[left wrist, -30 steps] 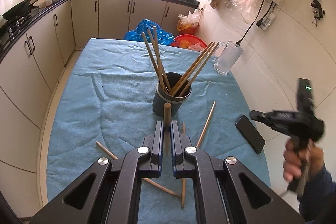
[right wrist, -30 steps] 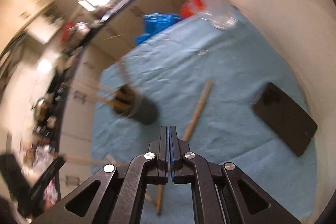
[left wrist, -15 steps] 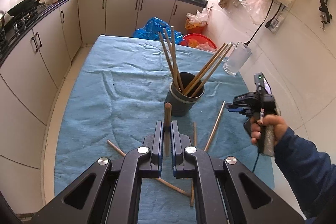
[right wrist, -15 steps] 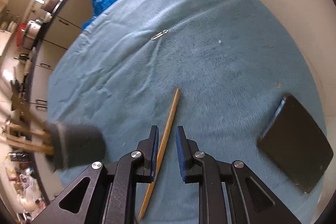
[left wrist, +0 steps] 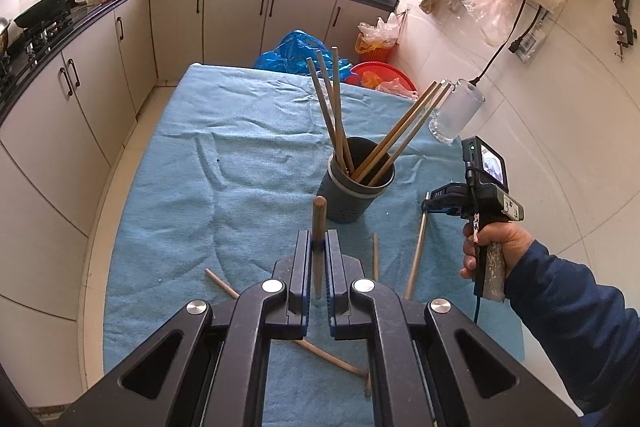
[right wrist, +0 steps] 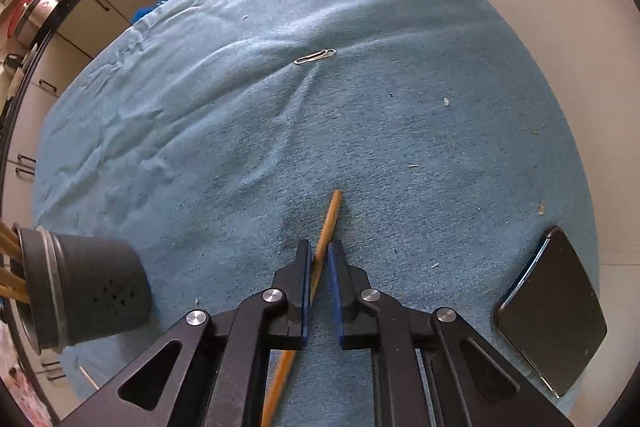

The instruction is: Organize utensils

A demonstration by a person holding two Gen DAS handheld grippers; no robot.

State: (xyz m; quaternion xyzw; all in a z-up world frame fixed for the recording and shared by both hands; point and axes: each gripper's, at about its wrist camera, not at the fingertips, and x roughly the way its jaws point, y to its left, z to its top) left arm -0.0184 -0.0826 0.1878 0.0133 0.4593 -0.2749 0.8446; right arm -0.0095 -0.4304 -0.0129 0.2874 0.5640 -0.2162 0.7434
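A: How far is the work on the bench with the blue towelling cloth (left wrist: 248, 163)?

B: I judge it a little more than half done. The dark grey round plastic holder (left wrist: 352, 195) stands in the middle of the bench. Six long wooden chopsticks (left wrist: 336, 115) already lean inside it, three to one side and three to the other.

A: And what is not in yet?

B: Four chopsticks, as far as I can see. The left tongs (left wrist: 319, 247) are clenched on a round-headed wooden chopstick (left wrist: 319, 215). They hold it upright in the air, just in front of the holder, not yet over its mouth.

A: The other hand?

B: The right tongs (right wrist: 319, 263) point down at the cloth, to the right of the holder. Their jaws have just been closing, and a thin wooden chopstick (right wrist: 330, 215) runs between them. They seem to pinch it now, but it lies on the cloth and is not lifted.

A: So two remain untouched?

B: Yes. One loose slanted chopstick (left wrist: 224, 283) and one straight chopstick (left wrist: 375, 251) lie on the cloth near the left tongs. Both must be picked up afterwards, I think.
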